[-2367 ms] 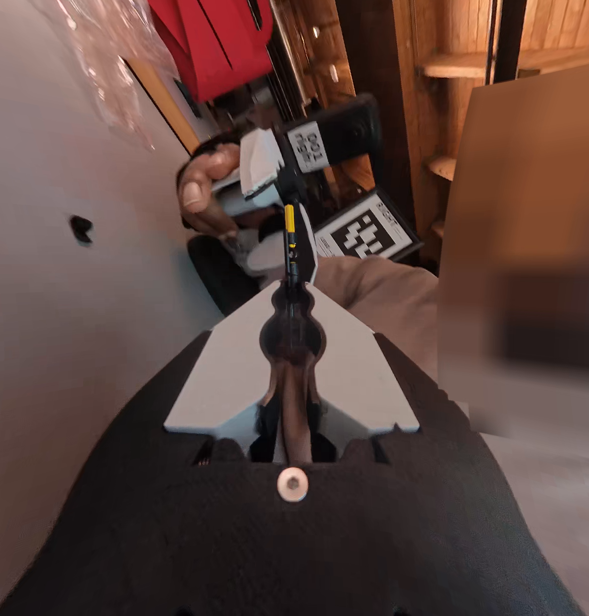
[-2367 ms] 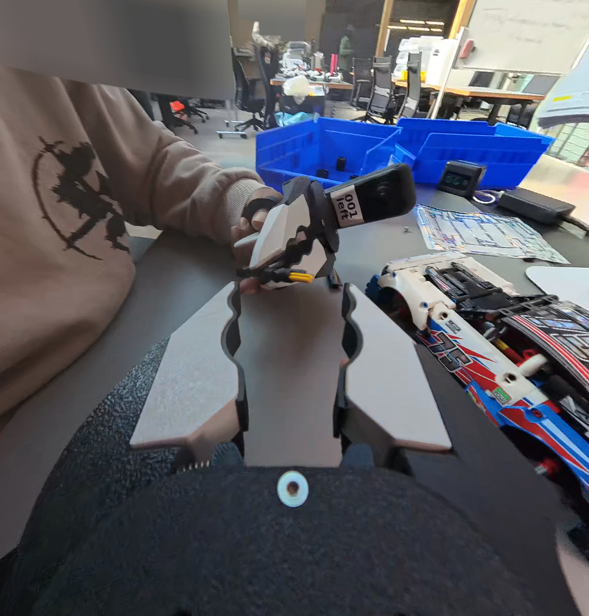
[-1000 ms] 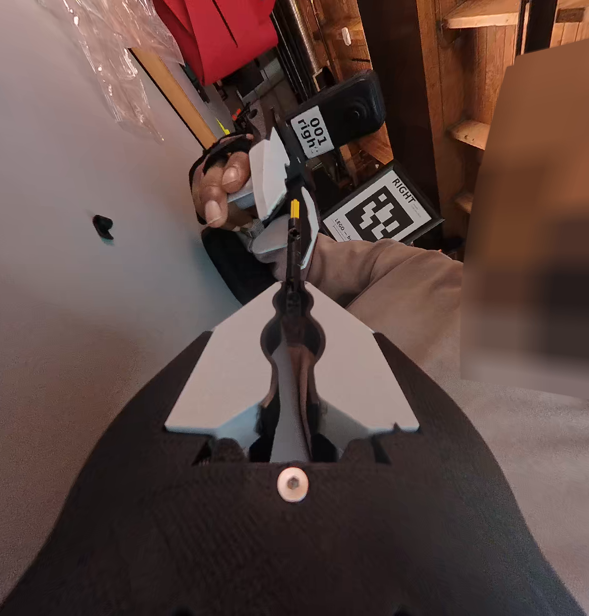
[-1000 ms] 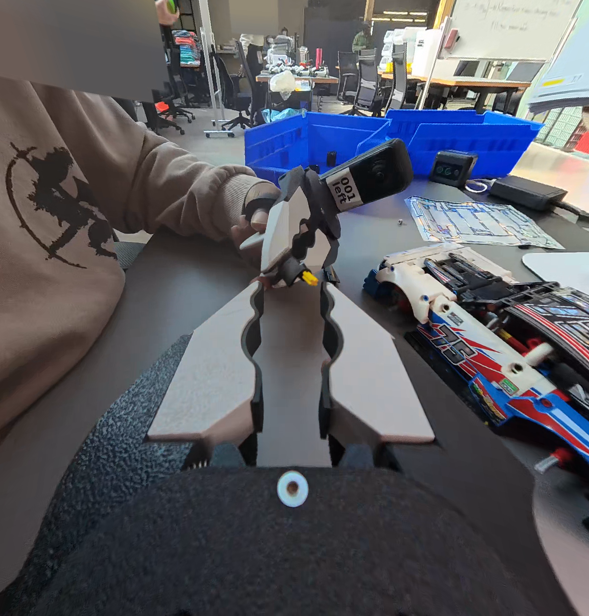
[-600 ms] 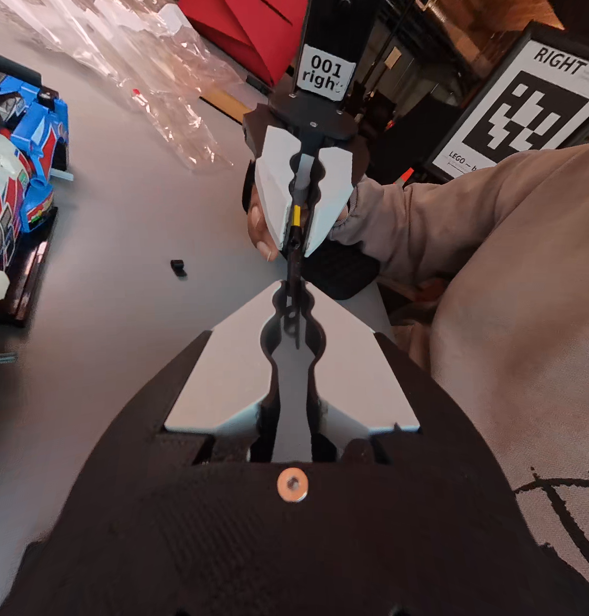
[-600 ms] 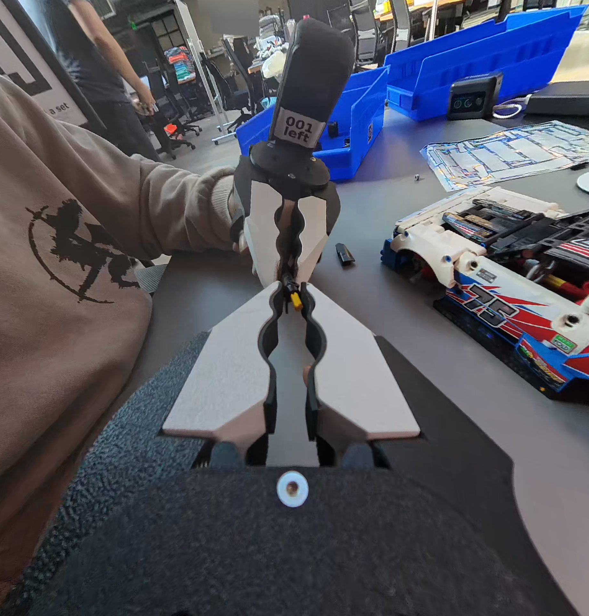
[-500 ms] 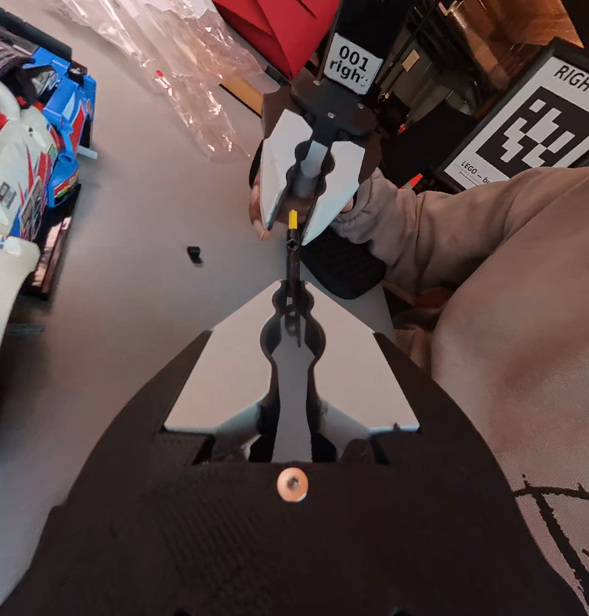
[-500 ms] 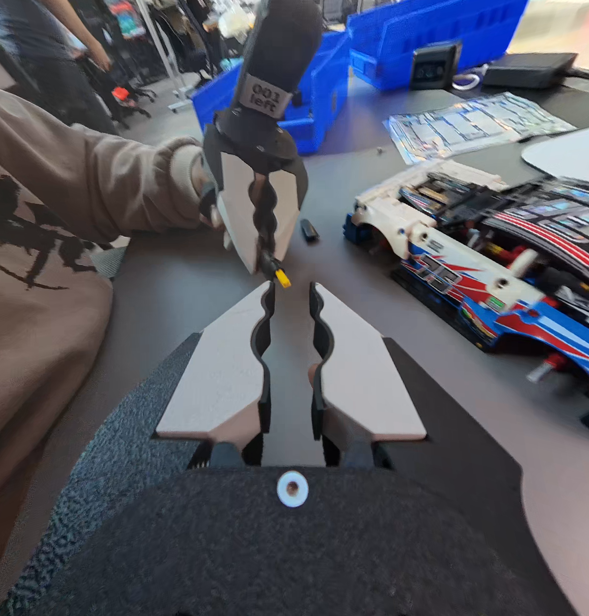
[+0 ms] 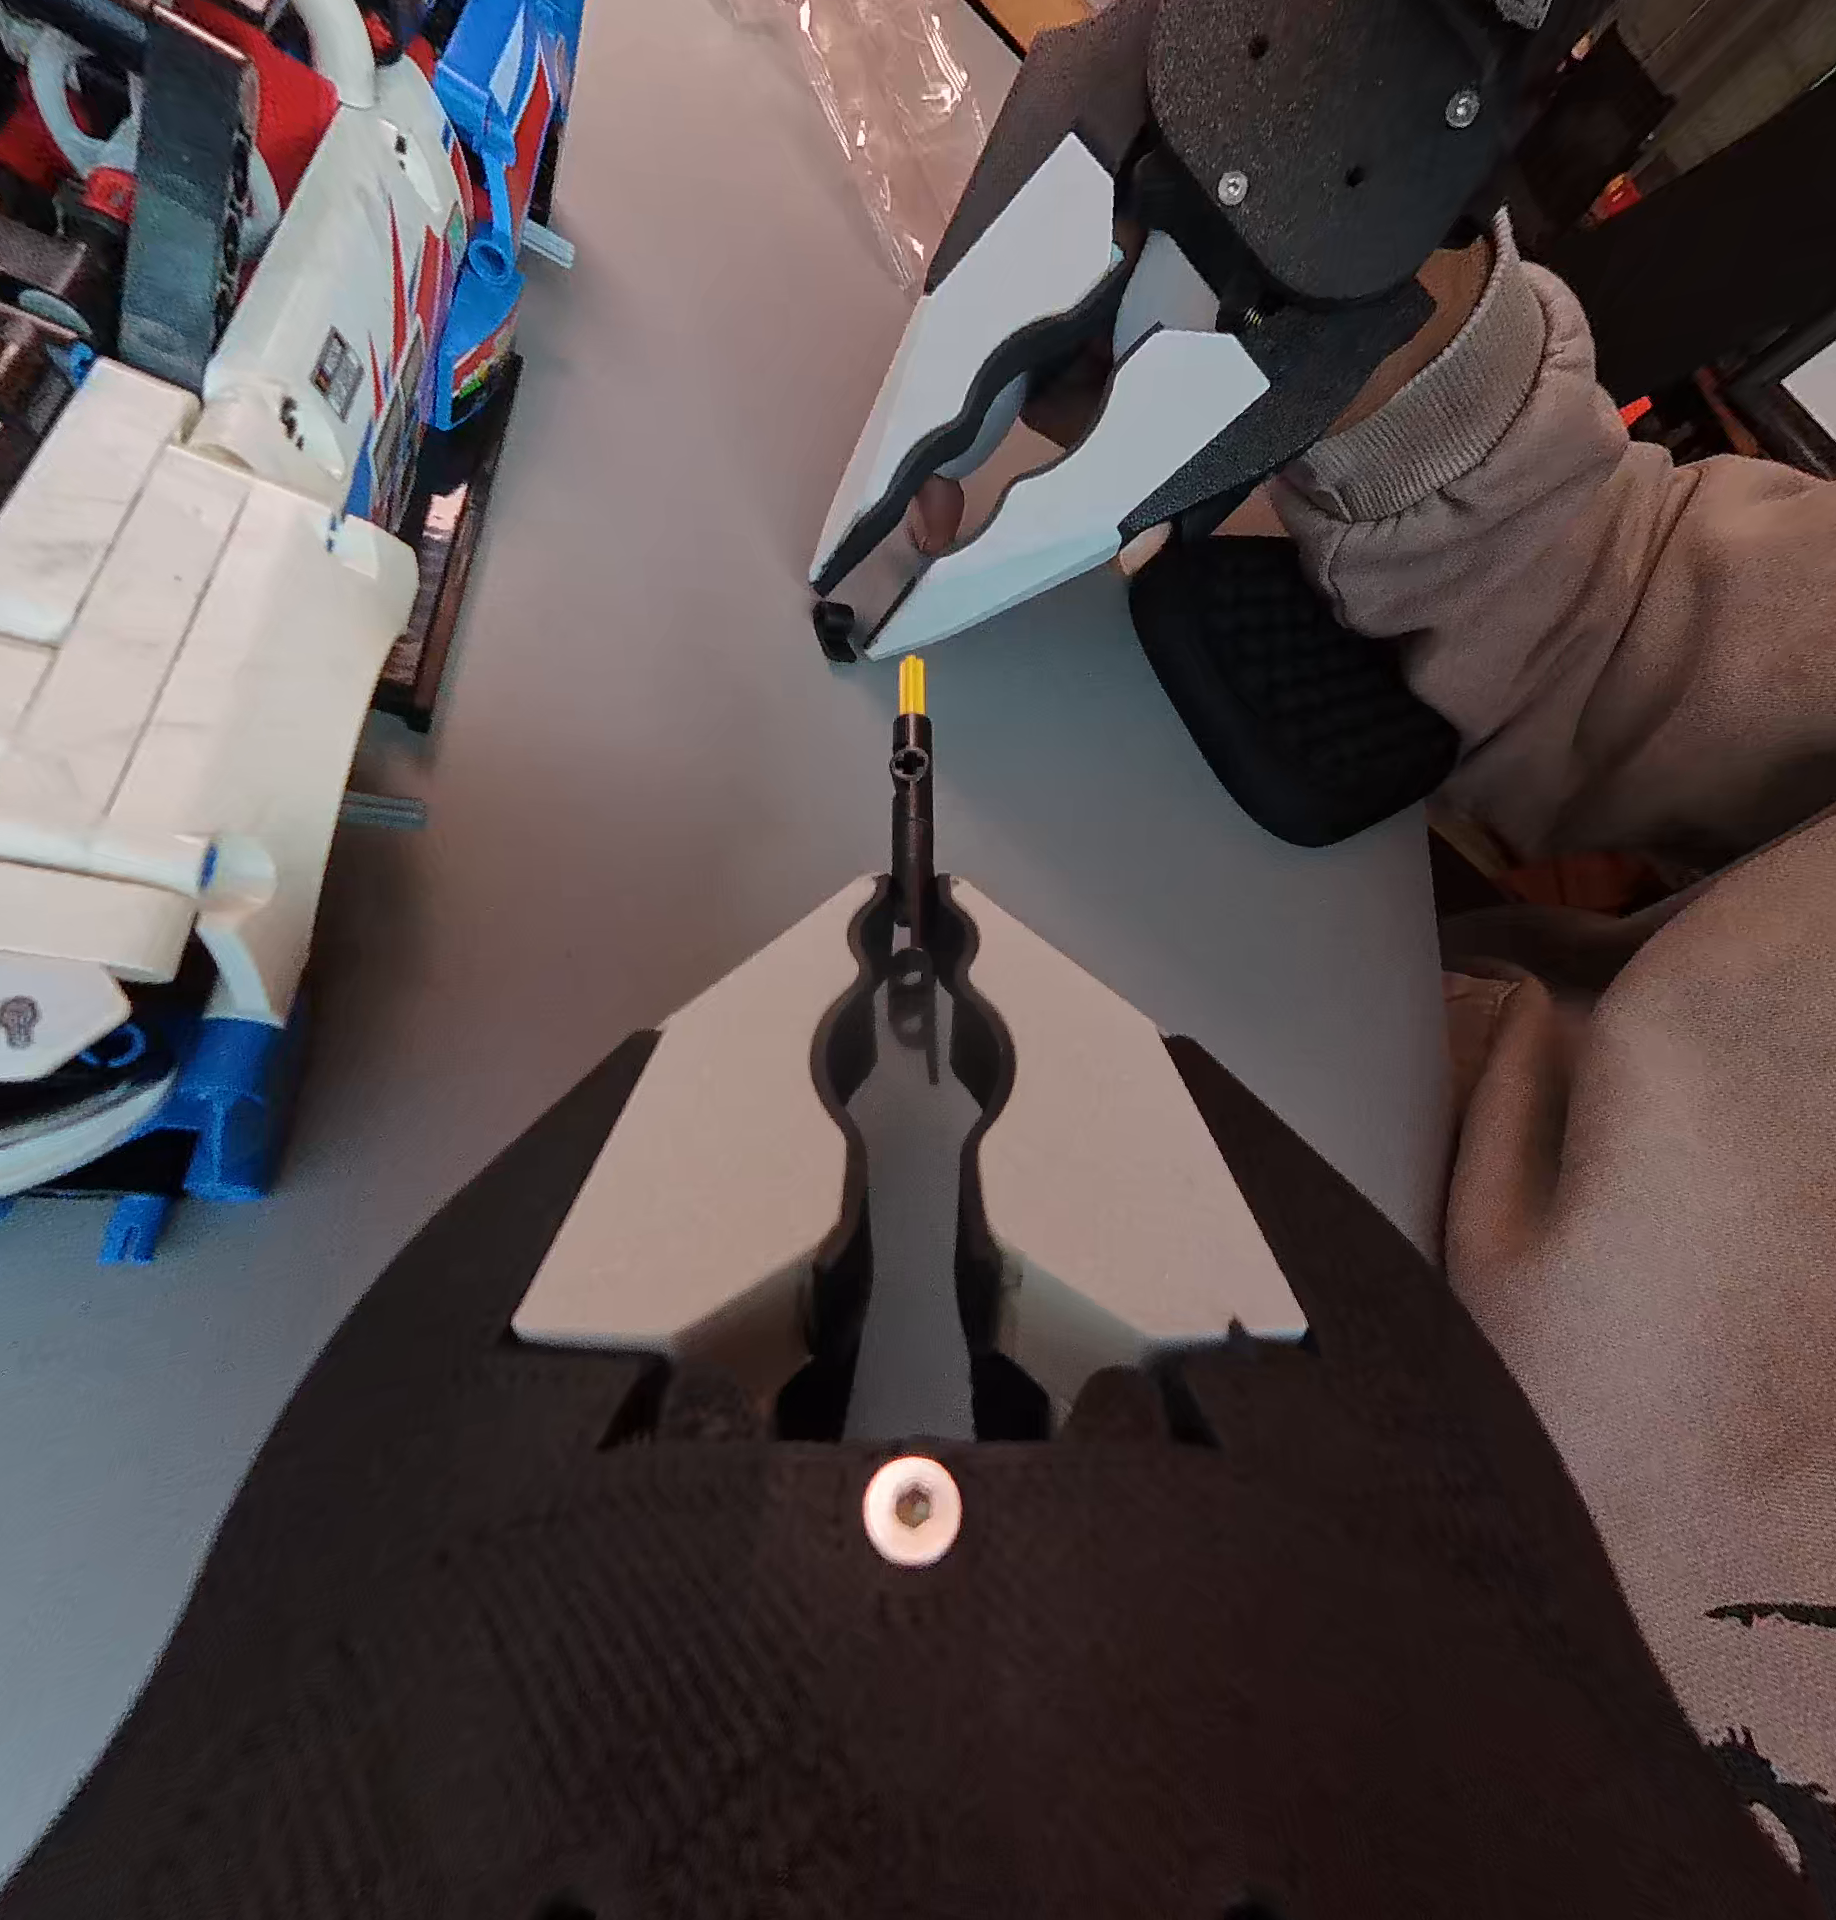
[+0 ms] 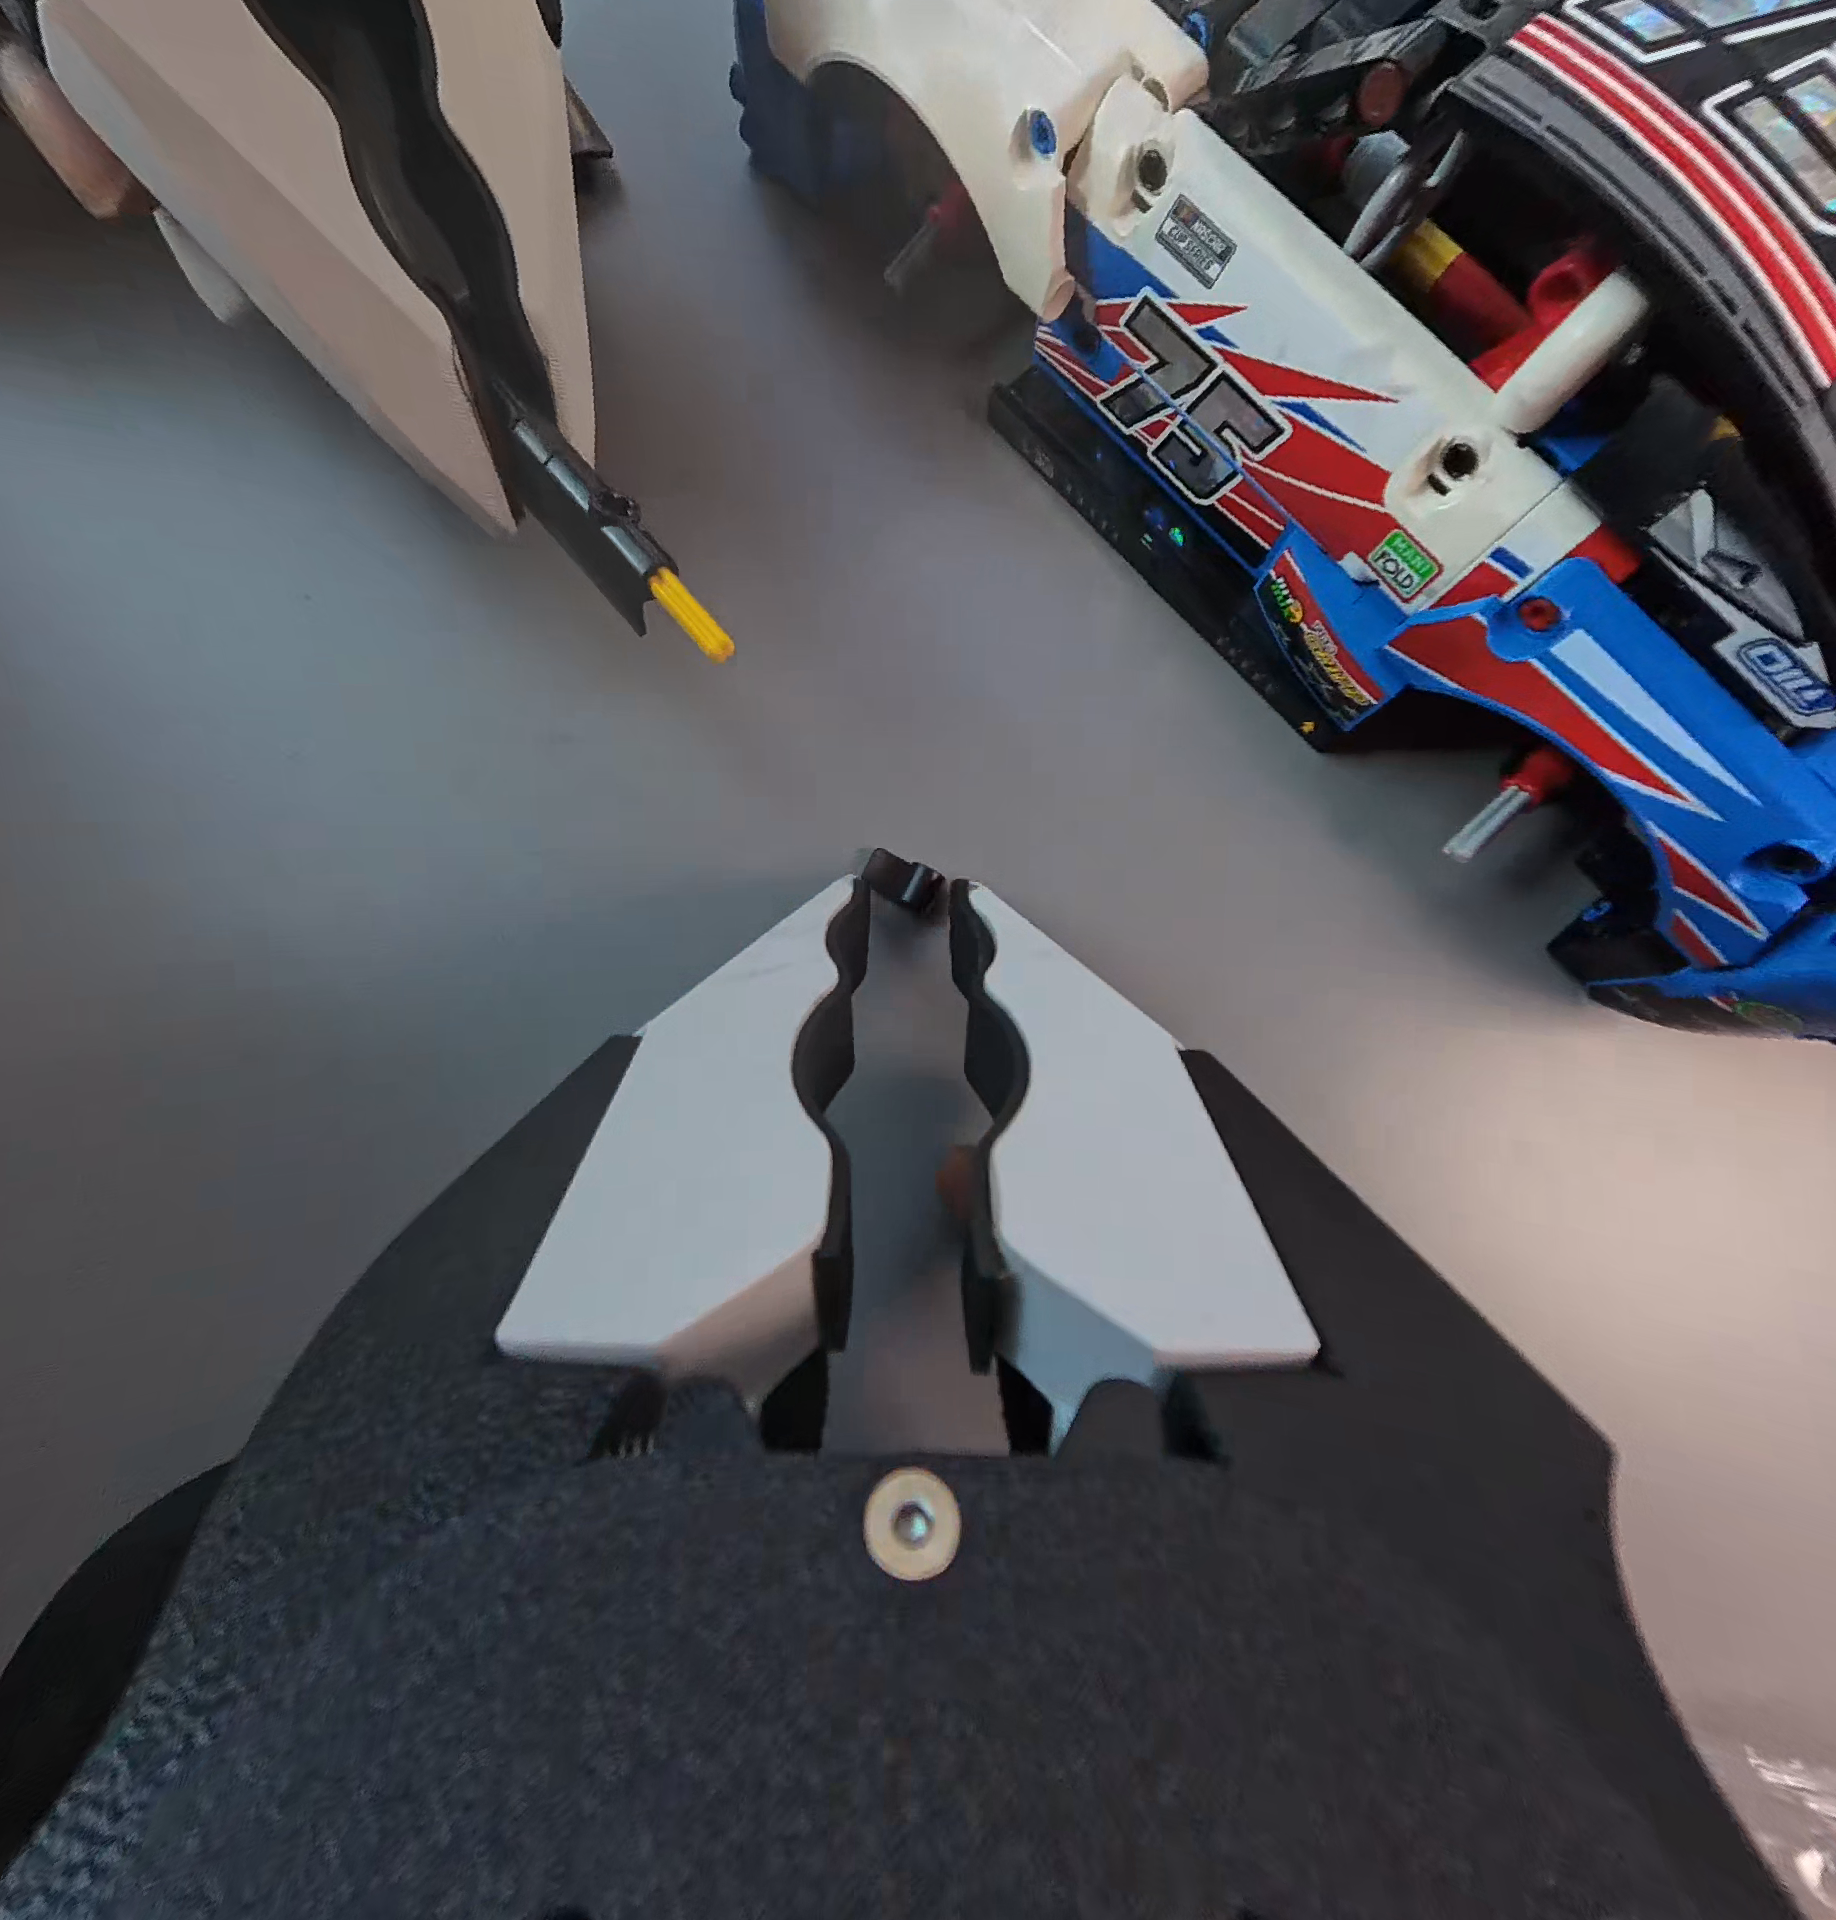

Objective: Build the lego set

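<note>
My left gripper (image 9: 909, 885) is shut on a thin black Lego connector with a yellow axle tip (image 9: 911, 774), which points forward above the grey table. It also shows at the upper left of the right wrist view (image 10: 540, 468), with the connector (image 10: 623, 551) sticking out. My right gripper (image 10: 907, 888) is low over the table, its jaws narrowly open with a small black Lego piece (image 10: 903, 880) between the tips. In the left wrist view the right gripper (image 9: 849, 623) stands just beyond the yellow tip, with the black piece (image 9: 834, 630) at its tips.
A white, blue and red Lego race car (image 10: 1413, 436) stands to the right of my right gripper and at the left of the left wrist view (image 9: 166, 582). A black textured pad (image 9: 1288, 686) lies near the table edge, clear plastic wrap (image 9: 872, 135) farther back. A person's sleeve (image 9: 1516, 540) is on the right. My right fingertips sit around 9 centimetres from my left ones.
Both grippers have tilted down toward the table. My right gripper moved away from the yellow-tipped connector and down around the small black piece. The left still holds the connector.
</note>
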### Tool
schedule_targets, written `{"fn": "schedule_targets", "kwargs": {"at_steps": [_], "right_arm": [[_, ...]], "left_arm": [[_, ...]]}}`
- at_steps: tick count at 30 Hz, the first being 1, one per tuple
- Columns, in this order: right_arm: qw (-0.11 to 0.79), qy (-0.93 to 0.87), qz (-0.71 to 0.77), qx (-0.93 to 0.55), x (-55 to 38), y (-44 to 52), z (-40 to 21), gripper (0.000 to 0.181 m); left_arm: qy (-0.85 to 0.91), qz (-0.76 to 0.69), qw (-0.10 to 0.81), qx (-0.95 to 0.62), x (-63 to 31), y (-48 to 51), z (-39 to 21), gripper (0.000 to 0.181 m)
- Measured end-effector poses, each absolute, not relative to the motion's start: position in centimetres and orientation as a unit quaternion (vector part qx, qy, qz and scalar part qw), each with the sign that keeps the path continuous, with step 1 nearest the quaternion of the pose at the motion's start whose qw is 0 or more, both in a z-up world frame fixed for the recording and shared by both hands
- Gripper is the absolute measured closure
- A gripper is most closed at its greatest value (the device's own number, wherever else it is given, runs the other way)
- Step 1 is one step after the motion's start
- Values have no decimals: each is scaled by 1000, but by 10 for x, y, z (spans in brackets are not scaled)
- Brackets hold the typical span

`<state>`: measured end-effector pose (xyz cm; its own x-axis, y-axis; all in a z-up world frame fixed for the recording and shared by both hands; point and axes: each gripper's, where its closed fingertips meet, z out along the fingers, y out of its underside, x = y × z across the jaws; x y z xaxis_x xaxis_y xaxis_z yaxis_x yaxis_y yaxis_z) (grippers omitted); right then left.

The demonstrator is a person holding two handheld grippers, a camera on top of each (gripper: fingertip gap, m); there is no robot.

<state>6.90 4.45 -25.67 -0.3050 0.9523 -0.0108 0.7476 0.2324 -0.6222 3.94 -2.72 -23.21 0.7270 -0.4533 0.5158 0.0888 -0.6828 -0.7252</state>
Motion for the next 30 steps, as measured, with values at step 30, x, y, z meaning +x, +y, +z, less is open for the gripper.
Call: {"fn": "schedule_targets", "kwargs": {"at_steps": [30], "right_arm": [[402,-615,620,-275,66,-35,-113,177]], "left_arm": [[36,-649,431,-625,58,-43,-127,160]]}}
